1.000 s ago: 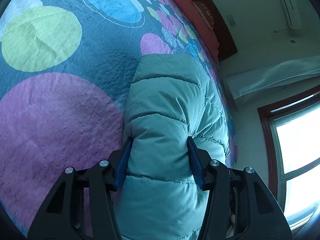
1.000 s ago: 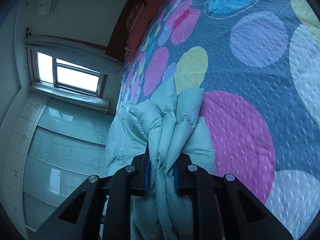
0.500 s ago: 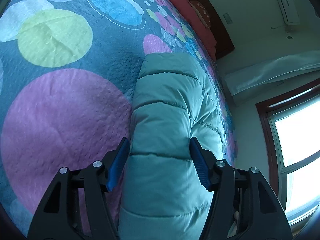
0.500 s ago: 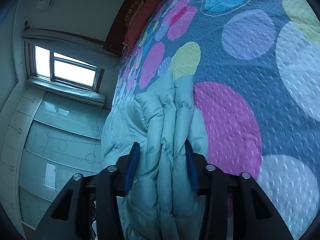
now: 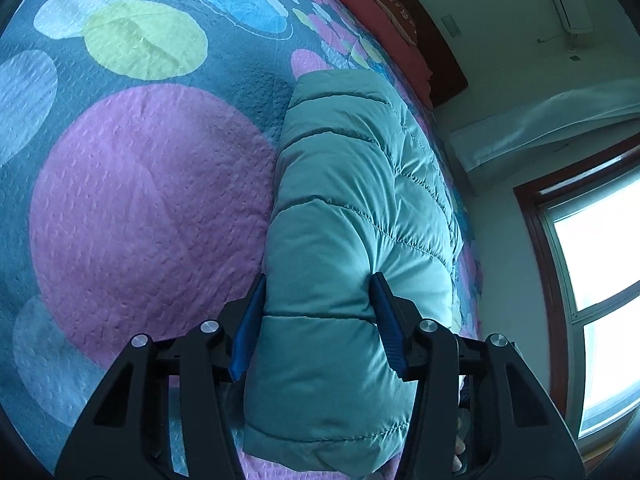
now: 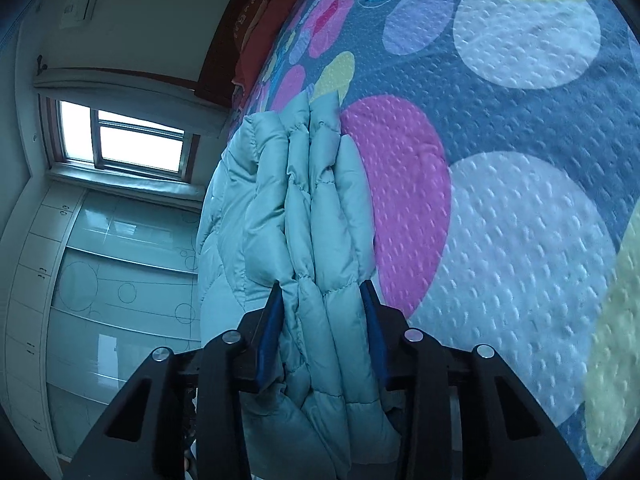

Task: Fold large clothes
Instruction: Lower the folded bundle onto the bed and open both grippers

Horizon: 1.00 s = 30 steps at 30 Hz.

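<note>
Teal quilted puffer jacket (image 5: 340, 264), glossy and plump with stitched channels, fills the gap between our left gripper (image 5: 320, 312) fingers (image 5: 250, 320), which have just been closing and now dent its thick folded edge. Our right gripper (image 6: 322, 312) fingers (image 6: 272, 320) have also been closing and pinch bunched ridges of the jacket (image 6: 316, 216). Beyond, it lies on a dimpled bedspread (image 5: 140, 208) of pastel circles

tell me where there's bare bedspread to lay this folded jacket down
The dotted bedspread lies bare beside the puffer jacket, on the side away from the window, from the big purple circle outward. The jacket fills the strip along the window-side edge, and red pillows crowd the headboard end.
</note>
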### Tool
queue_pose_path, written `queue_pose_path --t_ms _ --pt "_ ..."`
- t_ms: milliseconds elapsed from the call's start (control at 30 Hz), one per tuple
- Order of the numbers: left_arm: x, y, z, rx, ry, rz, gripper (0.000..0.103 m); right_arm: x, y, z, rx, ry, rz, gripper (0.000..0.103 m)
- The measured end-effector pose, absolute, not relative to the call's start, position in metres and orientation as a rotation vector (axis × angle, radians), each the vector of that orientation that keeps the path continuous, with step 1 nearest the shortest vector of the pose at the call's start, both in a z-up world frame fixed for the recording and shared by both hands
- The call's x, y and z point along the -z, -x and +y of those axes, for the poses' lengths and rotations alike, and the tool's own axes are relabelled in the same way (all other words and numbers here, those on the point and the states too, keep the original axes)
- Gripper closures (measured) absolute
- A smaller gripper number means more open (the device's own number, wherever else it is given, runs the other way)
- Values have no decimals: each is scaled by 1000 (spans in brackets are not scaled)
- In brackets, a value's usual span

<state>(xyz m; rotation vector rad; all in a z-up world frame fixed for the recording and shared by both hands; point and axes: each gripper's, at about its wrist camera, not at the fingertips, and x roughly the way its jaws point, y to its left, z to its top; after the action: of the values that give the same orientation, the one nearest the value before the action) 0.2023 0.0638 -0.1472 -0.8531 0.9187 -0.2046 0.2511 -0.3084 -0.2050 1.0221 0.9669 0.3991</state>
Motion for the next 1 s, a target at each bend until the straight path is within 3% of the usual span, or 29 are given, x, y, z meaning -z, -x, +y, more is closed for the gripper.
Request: queue_pose_path --t_ms 233,567,1000 --pt "152 -202 65 209 871 914 51 204 -252 -306 -410 -1027 963 65" --pt "149 -184 66 156 862 924 38 204 -232 -317 -387 -1052 944 58" --pt "134 -138 59 95 735 913 31 200 -170 -326 -355 -1027 957 53"
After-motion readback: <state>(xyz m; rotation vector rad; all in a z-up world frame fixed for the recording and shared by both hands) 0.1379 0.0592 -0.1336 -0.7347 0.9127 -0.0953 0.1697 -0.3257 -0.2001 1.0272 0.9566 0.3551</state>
